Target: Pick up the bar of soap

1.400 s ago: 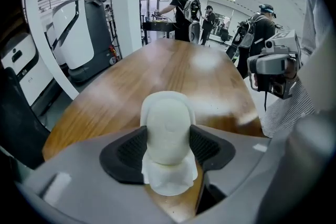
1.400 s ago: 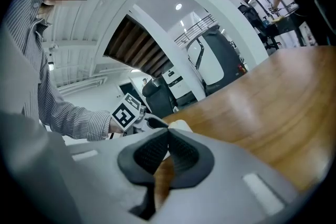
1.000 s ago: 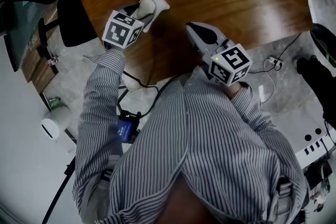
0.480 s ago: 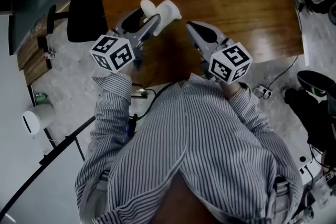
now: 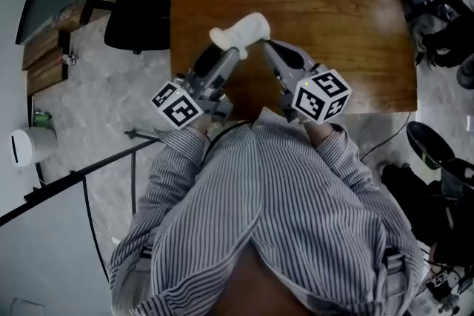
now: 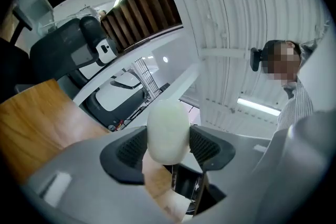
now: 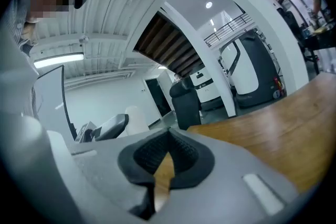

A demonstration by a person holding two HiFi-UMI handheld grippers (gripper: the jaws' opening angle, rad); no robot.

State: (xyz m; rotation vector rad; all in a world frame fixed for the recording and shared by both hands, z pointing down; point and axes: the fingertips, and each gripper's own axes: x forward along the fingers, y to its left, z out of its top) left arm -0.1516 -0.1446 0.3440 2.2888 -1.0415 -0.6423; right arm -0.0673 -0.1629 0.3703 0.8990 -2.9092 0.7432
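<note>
Left gripper (image 5: 229, 54) clamped on the white bar of soap (image 6: 168, 131) over the wooden table (image 5: 333, 18); right gripper (image 7: 167, 157) with jaws pressed together.

We wear a long-sleeved shirt (image 5: 259, 218) with fine grey-and-white stripes, its cuffs reaching our wrists. Our left gripper (image 5: 234, 52) and right gripper (image 5: 268, 46) have smooth light-grey bodies that taper toward the jaws, which are lined with black ribbed pads (image 6: 131, 147). Each carries a white marker cube with black square patterns at its rear, the left cube (image 5: 178, 103) and the right cube (image 5: 321, 95).
</note>
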